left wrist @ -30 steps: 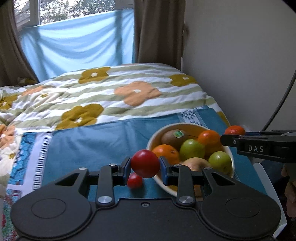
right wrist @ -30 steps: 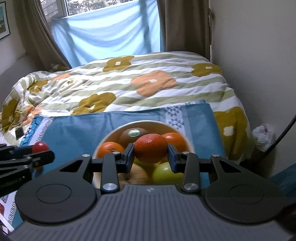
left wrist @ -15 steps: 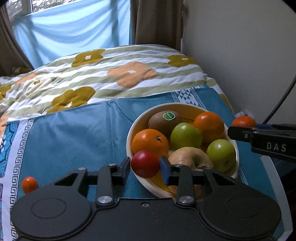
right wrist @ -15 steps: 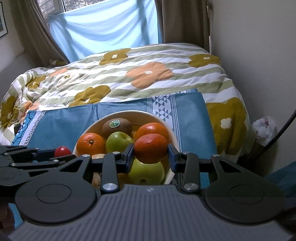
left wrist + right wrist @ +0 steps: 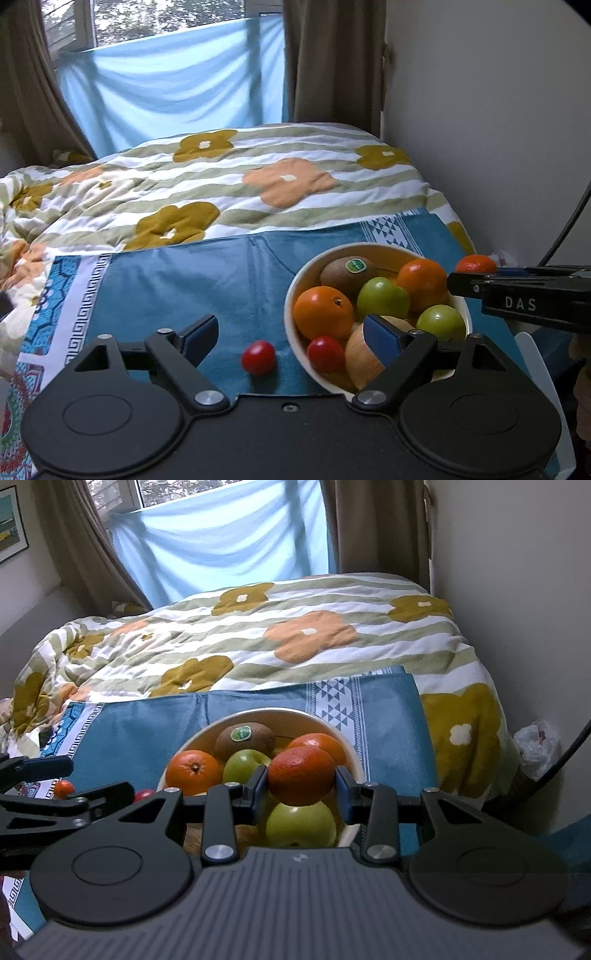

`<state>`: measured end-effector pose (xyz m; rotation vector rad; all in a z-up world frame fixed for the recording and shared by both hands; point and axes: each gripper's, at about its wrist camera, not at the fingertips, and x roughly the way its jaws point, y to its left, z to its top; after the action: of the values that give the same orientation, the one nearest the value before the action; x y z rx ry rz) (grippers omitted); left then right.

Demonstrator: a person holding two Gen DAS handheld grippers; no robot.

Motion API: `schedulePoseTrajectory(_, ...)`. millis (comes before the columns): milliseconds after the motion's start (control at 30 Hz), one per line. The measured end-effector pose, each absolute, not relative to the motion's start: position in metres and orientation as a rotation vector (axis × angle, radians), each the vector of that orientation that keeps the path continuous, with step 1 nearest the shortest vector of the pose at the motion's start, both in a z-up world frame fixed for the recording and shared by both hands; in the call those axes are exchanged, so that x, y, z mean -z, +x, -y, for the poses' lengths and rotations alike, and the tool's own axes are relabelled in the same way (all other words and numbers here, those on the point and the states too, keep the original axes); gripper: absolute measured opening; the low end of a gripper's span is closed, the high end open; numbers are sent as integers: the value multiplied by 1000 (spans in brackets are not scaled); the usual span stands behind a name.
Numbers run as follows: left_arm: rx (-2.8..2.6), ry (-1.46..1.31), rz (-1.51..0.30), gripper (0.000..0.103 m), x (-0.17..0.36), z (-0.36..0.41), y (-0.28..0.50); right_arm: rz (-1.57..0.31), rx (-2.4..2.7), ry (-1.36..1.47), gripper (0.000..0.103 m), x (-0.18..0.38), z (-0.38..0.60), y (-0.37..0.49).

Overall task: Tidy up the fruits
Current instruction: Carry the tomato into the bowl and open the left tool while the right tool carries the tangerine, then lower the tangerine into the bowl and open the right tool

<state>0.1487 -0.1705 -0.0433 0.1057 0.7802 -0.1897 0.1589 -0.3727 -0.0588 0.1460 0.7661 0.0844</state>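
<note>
A bed with a flowered quilt (image 5: pixel 258 184) fills the room up to the far window, where a pale blue sheet (image 5: pixel 173 81) hangs between brown curtains. A white wall stands on the right. On the near part of the bed lies a blue cloth (image 5: pixel 192 280), and on its right part sits a cream bowl (image 5: pixel 295 295).

In the bowl I count two oranges, two green apples, one kiwi (image 5: pixel 347 271) with a sticker, one pale apple and one small red tomato (image 5: pixel 325 353) near the near-left rim. A second tomato (image 5: pixel 258 357) lies on the cloth just left of the bowl.

The left gripper (image 5: pixel 291 334) has just been opening; its jaws are spread wide, with nothing pinched between them. The right gripper (image 5: pixel 301 788) pinches a mandarin (image 5: pixel 301 775) above the near-right part of the bowl.

The cloth left of the bowl is free. On the right, the bowl is near the cloth's edge and the wall.
</note>
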Motion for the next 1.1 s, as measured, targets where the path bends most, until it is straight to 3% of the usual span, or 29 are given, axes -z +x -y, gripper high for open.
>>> schedulePoseTrajectory(533, 37, 56, -787, 89, 38, 134, 131, -818, -174, 111, 53, 78, 355, 178)
schedulePoseTrajectory(567, 29, 54, -788, 89, 38, 133, 130, -818, -183, 112, 55, 80, 355, 178)
schedulePoseTrajectory(633, 14, 49, -788, 89, 38, 130, 127, -802, -193, 104, 71, 80, 354, 176)
schedulePoseTrajectory(700, 0, 44, -783, 89, 36, 128, 124, -775, -172, 89, 96, 77, 354, 172)
schedulePoseTrajectory(767, -13, 38, -776, 89, 34, 126, 120, -752, -178, 81, 100, 75, 355, 169)
schedulePoseTrajectory(1100, -83, -4, -735, 90, 19, 109, 98, -729, -201, 49, 100, 61, 349, 153)
